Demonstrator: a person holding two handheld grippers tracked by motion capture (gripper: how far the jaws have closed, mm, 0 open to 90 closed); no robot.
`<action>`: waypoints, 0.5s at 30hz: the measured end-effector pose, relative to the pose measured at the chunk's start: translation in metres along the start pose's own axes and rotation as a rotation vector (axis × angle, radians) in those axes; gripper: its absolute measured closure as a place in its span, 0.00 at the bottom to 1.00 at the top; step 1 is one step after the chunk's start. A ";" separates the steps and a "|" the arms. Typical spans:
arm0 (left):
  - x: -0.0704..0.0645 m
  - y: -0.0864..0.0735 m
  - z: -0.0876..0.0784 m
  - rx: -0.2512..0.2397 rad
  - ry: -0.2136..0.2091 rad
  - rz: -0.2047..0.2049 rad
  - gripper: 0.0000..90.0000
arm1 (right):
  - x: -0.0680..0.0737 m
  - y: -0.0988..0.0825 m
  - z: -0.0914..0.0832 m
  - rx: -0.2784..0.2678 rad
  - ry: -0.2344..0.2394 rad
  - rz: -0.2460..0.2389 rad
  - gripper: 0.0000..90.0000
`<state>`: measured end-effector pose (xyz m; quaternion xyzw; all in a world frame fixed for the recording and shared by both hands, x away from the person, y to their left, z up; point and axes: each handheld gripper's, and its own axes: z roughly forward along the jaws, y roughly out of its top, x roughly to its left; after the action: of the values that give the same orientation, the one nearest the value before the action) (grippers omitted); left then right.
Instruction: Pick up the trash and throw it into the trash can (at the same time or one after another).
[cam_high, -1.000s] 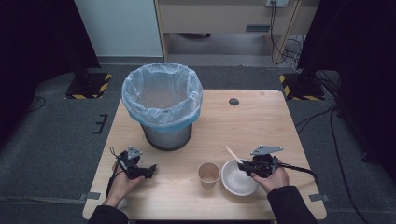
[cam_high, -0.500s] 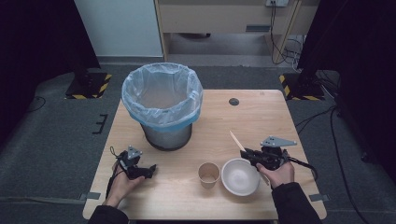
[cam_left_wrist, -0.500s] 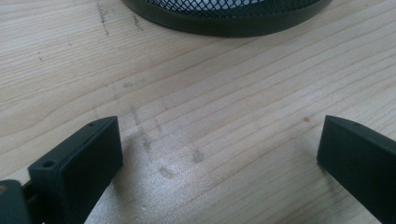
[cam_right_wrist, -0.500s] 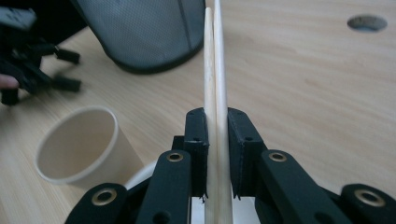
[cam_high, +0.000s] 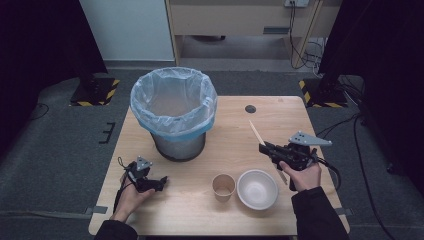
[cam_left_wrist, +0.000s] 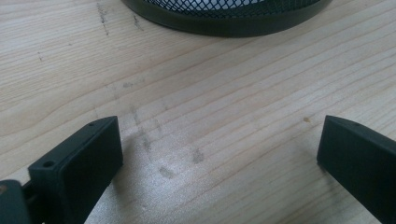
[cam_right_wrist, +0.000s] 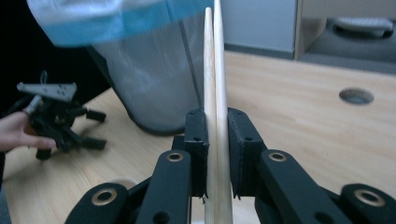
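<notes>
Chopsticks (cam_right_wrist: 215, 70): 2 pale wooden sticks, long and tapered, are lying side by side between the jaws of the right gripper (cam_high: 267, 149), which are pressing shut on them; the tips are pointing up and away, above the table and right of the bin.
Table (cam_high: 280, 120): 1 light wooden top with visible grain is carrying everything; 1 round dark hole (cam_high: 250, 108) is sitting near its far edge.
Bin (cam_high: 175, 112): 1 round black mesh basket is standing at the far left of centre, lined with 1 thin, crinkled, pale blue bag.
Bowl (cam_high: 257, 189): 1 round white bowl is sitting near the front edge, below the right gripper.
Cup (cam_high: 223, 186): 1 small brown paper cup is standing upright just left of the bowl.
Left gripper (cam_high: 159, 183): its jaws are standing wide open over bare wood, nothing between them, low at the front left.
Change: the right gripper is now higher and farther right than 1 second ago, the chopsticks lifted clear of the bowl; the left gripper is staying in place.
</notes>
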<state>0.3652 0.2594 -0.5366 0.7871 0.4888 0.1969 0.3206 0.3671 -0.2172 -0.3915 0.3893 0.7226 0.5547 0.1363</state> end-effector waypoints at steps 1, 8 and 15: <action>0.000 0.000 0.000 0.000 0.000 0.000 0.00 | 0.000 0.004 -0.001 -0.010 0.002 0.003 0.89; 0.000 0.000 0.000 0.000 -0.001 -0.001 0.00 | 0.004 0.027 -0.004 -0.075 0.005 -0.009 0.89; 0.000 0.000 0.000 0.000 -0.001 -0.001 0.00 | 0.010 0.046 0.000 -0.118 0.020 -0.023 0.89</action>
<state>0.3652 0.2594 -0.5366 0.7870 0.4889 0.1966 0.3208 0.3790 -0.2063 -0.3471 0.3667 0.6944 0.5985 0.1584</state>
